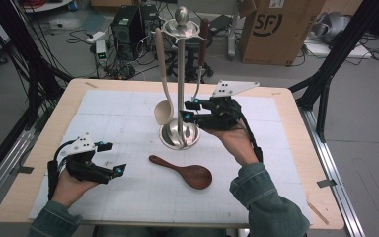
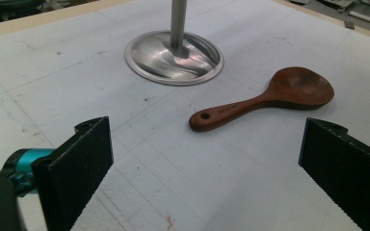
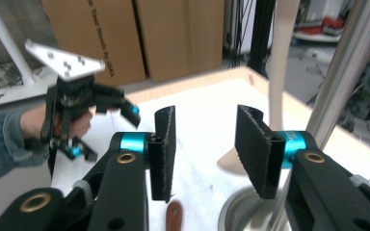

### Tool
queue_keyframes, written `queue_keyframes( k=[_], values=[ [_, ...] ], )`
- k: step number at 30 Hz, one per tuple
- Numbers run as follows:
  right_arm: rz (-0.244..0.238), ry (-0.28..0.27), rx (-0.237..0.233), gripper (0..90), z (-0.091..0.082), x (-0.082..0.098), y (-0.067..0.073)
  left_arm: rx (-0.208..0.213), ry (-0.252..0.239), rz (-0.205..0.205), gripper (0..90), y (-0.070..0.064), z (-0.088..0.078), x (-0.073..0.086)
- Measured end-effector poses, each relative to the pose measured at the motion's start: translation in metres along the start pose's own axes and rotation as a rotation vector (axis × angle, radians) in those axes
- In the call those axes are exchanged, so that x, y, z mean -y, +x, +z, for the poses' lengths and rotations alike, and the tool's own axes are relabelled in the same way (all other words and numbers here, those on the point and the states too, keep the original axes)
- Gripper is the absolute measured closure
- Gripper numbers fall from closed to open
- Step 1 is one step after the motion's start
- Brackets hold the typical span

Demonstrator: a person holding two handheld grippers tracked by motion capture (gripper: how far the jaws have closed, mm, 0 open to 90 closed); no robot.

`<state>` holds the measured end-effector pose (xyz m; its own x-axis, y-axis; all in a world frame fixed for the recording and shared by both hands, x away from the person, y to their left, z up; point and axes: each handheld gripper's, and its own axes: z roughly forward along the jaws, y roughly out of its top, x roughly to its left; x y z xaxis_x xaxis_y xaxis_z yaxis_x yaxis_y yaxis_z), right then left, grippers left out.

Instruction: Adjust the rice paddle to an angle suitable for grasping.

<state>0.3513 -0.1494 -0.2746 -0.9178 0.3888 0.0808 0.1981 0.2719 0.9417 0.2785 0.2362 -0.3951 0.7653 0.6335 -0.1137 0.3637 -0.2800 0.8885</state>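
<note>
Two spoons already hang on the metal stand (image 1: pixel 179 74); one dark wooden spoon (image 1: pixel 185 172) lies flat on the bench (image 1: pixel 34 143), still to go up. My right claw (image 1: pixel 186 109) gapes empty beside the stand's pole. My left claw (image 1: pixel 111 159) waits wide open, aimed at that spoon.

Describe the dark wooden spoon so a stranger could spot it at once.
Start at the steel rack standing mid-table on the white mat. Just in front of its round base lies the dark spoon, flat on the mat, bowl toward the right. Unlike the pale spoon and the ladle, it hangs from nothing and is reddish-brown.
</note>
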Motion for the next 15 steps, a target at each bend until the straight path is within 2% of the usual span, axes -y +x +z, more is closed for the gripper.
queue_keyframes(
  k=[7, 15],
  values=[
    [0.018, 0.062, -0.002, 54.5, 0.01, 0.033, 0.003, 0.002, 0.005, -0.005, 5.6, 0.0, 0.002, 0.001],
    [0.037, 0.122, -0.002, 50.4, 0.024, 0.062, 0.005, 0.001, 0.006, -0.004, 5.5, -0.001, 0.002, 0.001]
  ],
)
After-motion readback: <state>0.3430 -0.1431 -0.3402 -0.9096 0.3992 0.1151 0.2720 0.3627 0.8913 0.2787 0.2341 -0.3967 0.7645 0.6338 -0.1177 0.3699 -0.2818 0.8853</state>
